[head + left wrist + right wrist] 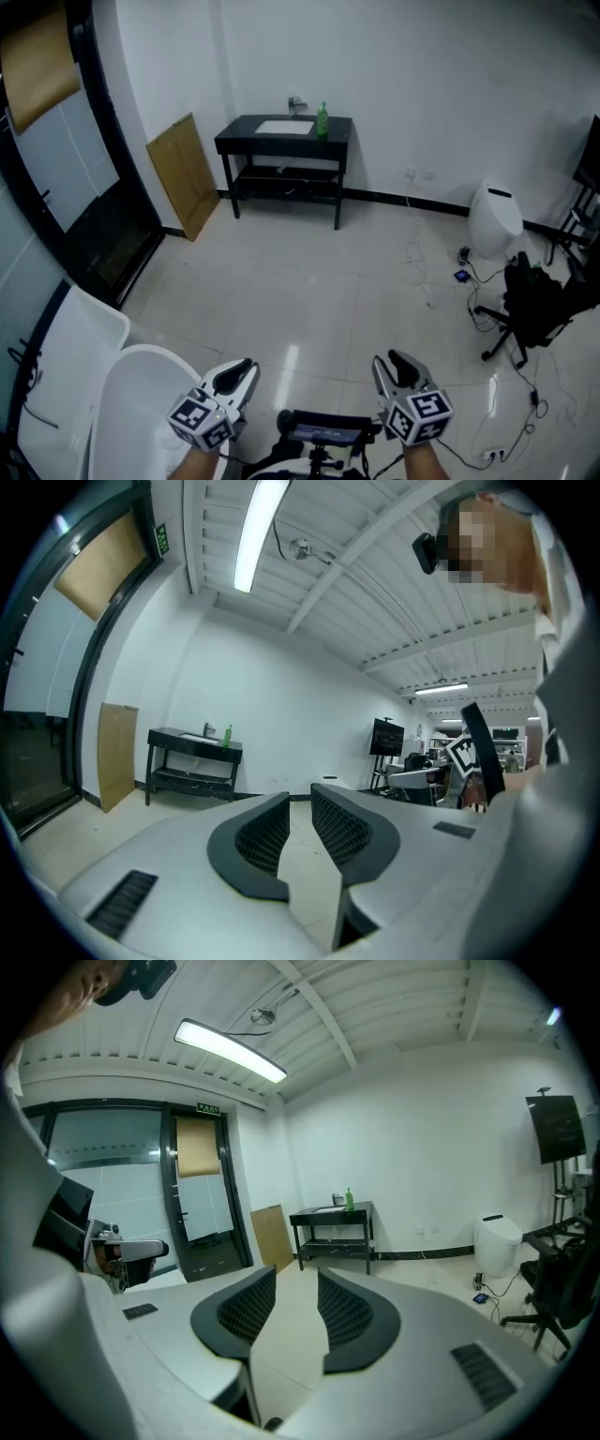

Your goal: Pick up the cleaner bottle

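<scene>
The cleaner bottle (pixel 322 120) is small and green. It stands upright on the right part of a black table (pixel 338 131) against the far wall, next to a white sink basin (pixel 284 127). Both grippers are far from it, low in the head view over the tiled floor. My left gripper (pixel 244 371) and right gripper (pixel 387 364) point toward the table, each with a narrow gap and nothing between its jaws. The left gripper view shows the bottle (pixel 227 733) far beyond my left gripper (pixel 300 803). The right gripper view shows the bottle (pixel 349 1198) beyond my right gripper (pixel 297 1285).
A wooden board (pixel 185 173) leans on the wall left of the table. A white bin (pixel 494 218), a black office chair (pixel 532 305) and floor cables (pixel 422 272) lie to the right. White chairs (pixel 122 394) and a dark glass door (pixel 94 216) are at left.
</scene>
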{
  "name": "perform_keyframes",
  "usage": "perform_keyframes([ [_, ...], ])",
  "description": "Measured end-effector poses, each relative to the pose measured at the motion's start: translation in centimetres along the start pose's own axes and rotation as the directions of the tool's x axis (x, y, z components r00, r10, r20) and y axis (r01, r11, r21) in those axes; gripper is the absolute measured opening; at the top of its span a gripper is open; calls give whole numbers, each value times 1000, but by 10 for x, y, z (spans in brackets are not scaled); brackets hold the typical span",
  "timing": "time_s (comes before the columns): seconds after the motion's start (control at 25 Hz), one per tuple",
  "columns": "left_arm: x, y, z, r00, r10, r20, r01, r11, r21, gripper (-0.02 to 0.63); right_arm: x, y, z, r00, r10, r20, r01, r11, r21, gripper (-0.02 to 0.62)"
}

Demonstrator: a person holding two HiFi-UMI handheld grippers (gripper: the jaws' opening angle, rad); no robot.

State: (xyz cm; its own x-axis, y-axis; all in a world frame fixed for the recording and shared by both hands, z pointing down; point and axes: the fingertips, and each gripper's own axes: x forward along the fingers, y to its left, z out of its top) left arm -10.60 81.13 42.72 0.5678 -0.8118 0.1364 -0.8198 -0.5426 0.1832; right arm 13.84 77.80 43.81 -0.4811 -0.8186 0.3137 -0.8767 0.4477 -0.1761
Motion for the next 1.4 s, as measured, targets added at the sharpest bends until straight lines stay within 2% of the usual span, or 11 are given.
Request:
perform_keyframes([
  [0.4, 67, 116, 32, 999, -46, 17, 46, 999, 21, 57, 99, -13, 45, 994, -108, 4, 109, 994, -12, 133],
  [0.68, 107, 155, 50, 999, -40, -8, 40, 999, -1, 57, 146, -35, 61, 991, -132, 7, 132, 991, 5, 140],
  [1.04, 181, 198, 67, 999, 29, 17, -29, 1000, 12, 57, 230, -97, 87, 997, -70, 12, 70, 997, 18, 140],
  [1.4, 275, 210, 90, 996, 91, 10, -91, 996, -15, 57, 294, -172, 135, 1000, -2, 0, 2, 1000, -10, 140],
])
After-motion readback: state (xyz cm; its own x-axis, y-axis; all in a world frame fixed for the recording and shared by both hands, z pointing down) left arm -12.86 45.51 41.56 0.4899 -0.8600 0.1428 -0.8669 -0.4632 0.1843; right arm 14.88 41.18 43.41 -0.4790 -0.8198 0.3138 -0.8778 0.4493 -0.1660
